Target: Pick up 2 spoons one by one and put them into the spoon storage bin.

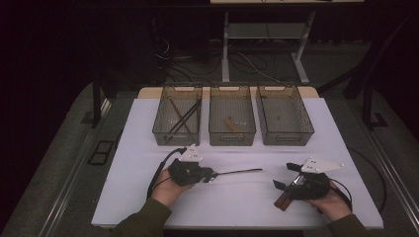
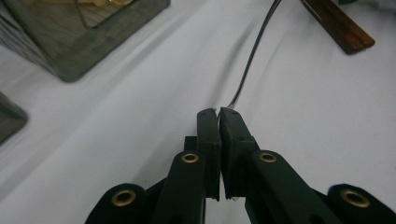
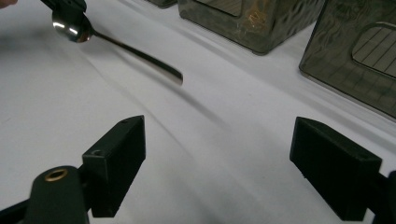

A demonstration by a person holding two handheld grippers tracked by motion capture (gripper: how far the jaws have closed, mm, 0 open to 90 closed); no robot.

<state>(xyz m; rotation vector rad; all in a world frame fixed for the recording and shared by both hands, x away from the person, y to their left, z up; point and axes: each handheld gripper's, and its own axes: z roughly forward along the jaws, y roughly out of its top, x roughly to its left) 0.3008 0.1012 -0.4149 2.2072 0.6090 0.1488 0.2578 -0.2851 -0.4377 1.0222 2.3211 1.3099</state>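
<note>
In the high view, the left gripper [image 1: 207,174] is clenched on the bowl end of a slim shiny metal spoon [image 1: 237,172], whose handle runs out level to the right above the white cloth-covered worktop [image 1: 148,197]. The right gripper [image 1: 285,181] rests near the front right of the worktop with its jaws spread and nothing between them; a dark brown wooden block [image 1: 283,201] lies just beside it. 3 smoky transparent plastic bins stand in a row at the back: the left bin [image 1: 178,114] holds dark thin sticks, the middle bin [image 1: 232,114] a light wooden piece, and the right bin [image 1: 285,114] only a small speck.

In the left gripper view, the left gripper [image 2: 218,112] has its 2 black jaws pressed together on the spoon [image 2: 252,56], and the handle stretches away over the cloth toward the wooden block [image 2: 343,25].

In the right gripper view, the right gripper [image 3: 219,158] stands released, wide apart over bare cloth. The spoon [image 3: 126,49] hangs farther off, its bowl at the other gripper.
</note>
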